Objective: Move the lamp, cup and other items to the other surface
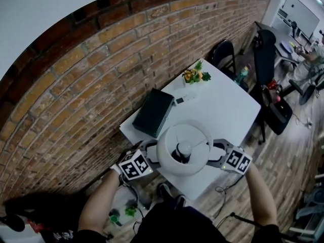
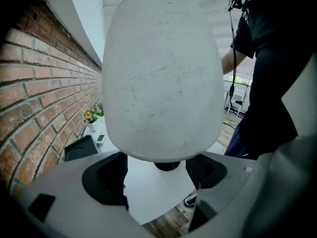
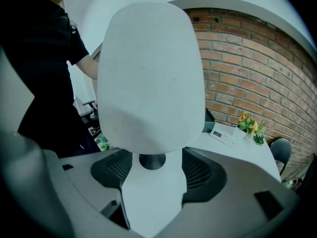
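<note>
A lamp [image 1: 183,148] with a round white shade stands near the front edge of a white table [image 1: 228,105]. My left gripper [image 1: 152,155] is at the shade's left side and my right gripper [image 1: 215,153] at its right side, both pointing in at it. In the left gripper view the shade [image 2: 161,73] fills the picture, and the gripper [image 2: 158,177] has its jaws wide apart below the rim. The right gripper view shows the same: shade [image 3: 151,78] above, gripper [image 3: 152,182] open, dark stem [image 3: 152,161] beyond the gap. No pad visibly presses on the shade.
Further back on the table lie a black box [image 1: 153,112], a small white device [image 1: 183,99] and a little pot of flowers [image 1: 195,75]. A brick wall [image 1: 91,85] runs along the left. Black chairs [image 1: 223,54] and a dark bag [image 1: 278,115] stand beyond the table.
</note>
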`<state>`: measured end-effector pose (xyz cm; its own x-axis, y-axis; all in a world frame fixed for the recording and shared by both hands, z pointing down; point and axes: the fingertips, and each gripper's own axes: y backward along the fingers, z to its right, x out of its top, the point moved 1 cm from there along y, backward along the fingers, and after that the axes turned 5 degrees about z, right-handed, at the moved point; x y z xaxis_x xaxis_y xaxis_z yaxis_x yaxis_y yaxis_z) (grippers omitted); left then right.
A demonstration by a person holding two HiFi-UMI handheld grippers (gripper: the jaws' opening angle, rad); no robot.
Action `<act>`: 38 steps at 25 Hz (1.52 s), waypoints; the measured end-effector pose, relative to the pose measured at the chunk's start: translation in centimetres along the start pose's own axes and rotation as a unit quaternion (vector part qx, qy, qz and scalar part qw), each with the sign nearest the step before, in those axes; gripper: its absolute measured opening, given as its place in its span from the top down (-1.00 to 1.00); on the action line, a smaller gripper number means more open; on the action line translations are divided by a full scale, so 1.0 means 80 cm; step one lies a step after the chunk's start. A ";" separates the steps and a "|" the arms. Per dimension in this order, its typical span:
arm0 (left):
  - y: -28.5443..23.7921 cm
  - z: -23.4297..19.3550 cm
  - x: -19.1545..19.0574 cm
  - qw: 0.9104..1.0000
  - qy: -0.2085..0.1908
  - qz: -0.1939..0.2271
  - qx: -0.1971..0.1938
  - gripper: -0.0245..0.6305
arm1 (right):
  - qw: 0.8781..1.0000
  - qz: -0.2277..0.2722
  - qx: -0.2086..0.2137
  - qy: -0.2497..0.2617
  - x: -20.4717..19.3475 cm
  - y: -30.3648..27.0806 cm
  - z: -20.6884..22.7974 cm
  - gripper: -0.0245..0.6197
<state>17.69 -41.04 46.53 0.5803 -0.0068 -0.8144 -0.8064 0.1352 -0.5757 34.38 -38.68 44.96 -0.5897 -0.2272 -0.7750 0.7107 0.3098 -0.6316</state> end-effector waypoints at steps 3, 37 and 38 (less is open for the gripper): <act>-0.002 0.004 0.003 1.000 0.002 0.008 -0.002 -0.18 | 1.000 0.007 -0.004 -0.014 -0.008 0.002 -0.002 -0.06; 0.065 0.179 0.063 0.874 0.239 0.097 0.412 -0.16 | 0.988 0.144 -0.010 0.051 -0.005 0.101 -0.084 0.20; 0.064 0.191 0.067 0.871 0.239 0.100 0.417 -0.16 | 0.988 0.145 0.000 0.055 -0.004 0.099 -0.096 0.22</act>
<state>18.38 -25.22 40.33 0.1636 -0.2850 -0.9445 -0.4077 0.8522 -0.3278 37.26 -29.07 40.34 -0.3996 -0.0270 -0.9163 0.8558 0.3472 -0.3835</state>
